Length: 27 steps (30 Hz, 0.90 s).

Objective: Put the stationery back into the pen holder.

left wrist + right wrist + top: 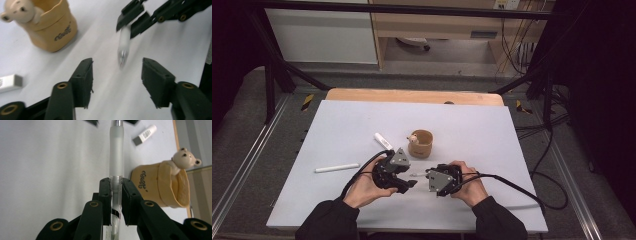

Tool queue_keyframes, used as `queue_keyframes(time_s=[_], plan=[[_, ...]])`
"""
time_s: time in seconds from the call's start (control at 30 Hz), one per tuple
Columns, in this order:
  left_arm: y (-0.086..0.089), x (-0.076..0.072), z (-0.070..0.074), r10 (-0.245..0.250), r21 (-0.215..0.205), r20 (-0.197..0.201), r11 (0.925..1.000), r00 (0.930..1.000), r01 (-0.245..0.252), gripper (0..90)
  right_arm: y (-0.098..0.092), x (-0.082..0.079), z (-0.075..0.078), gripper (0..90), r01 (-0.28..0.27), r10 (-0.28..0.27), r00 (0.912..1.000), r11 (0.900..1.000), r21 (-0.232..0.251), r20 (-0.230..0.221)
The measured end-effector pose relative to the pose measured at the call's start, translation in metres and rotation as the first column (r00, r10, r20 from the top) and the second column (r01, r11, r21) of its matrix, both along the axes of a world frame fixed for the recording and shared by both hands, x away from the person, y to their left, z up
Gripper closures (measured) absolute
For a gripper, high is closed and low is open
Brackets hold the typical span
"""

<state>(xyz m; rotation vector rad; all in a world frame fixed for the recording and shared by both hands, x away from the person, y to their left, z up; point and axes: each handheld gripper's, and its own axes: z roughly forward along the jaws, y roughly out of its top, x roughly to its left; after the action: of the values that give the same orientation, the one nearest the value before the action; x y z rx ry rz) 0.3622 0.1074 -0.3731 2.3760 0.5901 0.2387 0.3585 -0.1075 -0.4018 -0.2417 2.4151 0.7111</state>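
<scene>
Nearest the lens: your right hand-held gripper (116,185), jaws pressed together on a clear pen (116,152), pinching it at the barrel's rear half. The pen's long axis runs straight out along the jaws, metal tip leading. In the high view the right hand-held gripper (428,175) sits low on the desk (337,130) and the pen (418,174) pokes out level toward your left hand. Left hand-held gripper (117,75): jaws spread, nothing between the pads. The pen (123,47) hangs in front of that gap, tip pointing down into it but short of the pads; the right hand-held gripper (130,18) holds its far end beyond. So the relation that counts: pen tip lies just ahead of the left jaws, axis roughly in line with the opening, and the left hand is the nearer free one. Any handover would likely mean closing that short gap along the pen's axis, then squeezing on the front of the barrel. Judgement only: the tip end is blurred, so the exact alignment cannot be told. A tan cup (420,143) with a small bear (413,136) on its rim stands just beyond both hands; a cap (383,141) lies left of it, and a white stick (337,168) lies well apart at the left. Pen is off the desk, carried, not yet in the cup.
</scene>
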Motion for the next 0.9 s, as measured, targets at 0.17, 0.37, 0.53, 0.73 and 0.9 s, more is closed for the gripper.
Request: queue_keyframes(time_s=[0.17, 0.37, 0.53, 0.73, 0.9], plan=[[0.019, 0.0, -0.008, 0.054, -0.001, 0.013, 0.9985, 0.9984, -0.054, 31.0, -0.005, 0.004, 0.001, 79.6, 0.063, -0.062, 0.9975, 0.998, 0.029, -0.035], [0.043, -0.002, -0.017, 0.12, -0.016, 0.023, 0.9927, 0.9926, -0.119, 16.5, -0.014, 0.009, 0.004, 79.7, 0.141, -0.135, 0.9872, 0.987, 0.07, -0.084], [0.062, -0.004, -0.025, 0.168, -0.035, 0.026, 0.9853, 0.9854, -0.168, 8.5, -0.021, 0.012, 0.006, 79.7, 0.2, -0.185, 0.9747, 0.973, 0.119, -0.126], [0.082, -0.008, -0.033, 0.217, -0.063, 0.029, 0.9746, 0.9757, -0.215, 5.5, -0.029, 0.015, 0.008, 79.7, 0.281, -0.247, 0.9503, 0.942, 0.181, -0.189], [0.101, -0.011, -0.042, 0.264, -0.082, 0.027, 0.9617, 0.964, -0.261, 5.4, -0.034, 0.017, 0.01, 79.7, 0.323, -0.271, 0.9346, 0.919, 0.227, -0.23]])
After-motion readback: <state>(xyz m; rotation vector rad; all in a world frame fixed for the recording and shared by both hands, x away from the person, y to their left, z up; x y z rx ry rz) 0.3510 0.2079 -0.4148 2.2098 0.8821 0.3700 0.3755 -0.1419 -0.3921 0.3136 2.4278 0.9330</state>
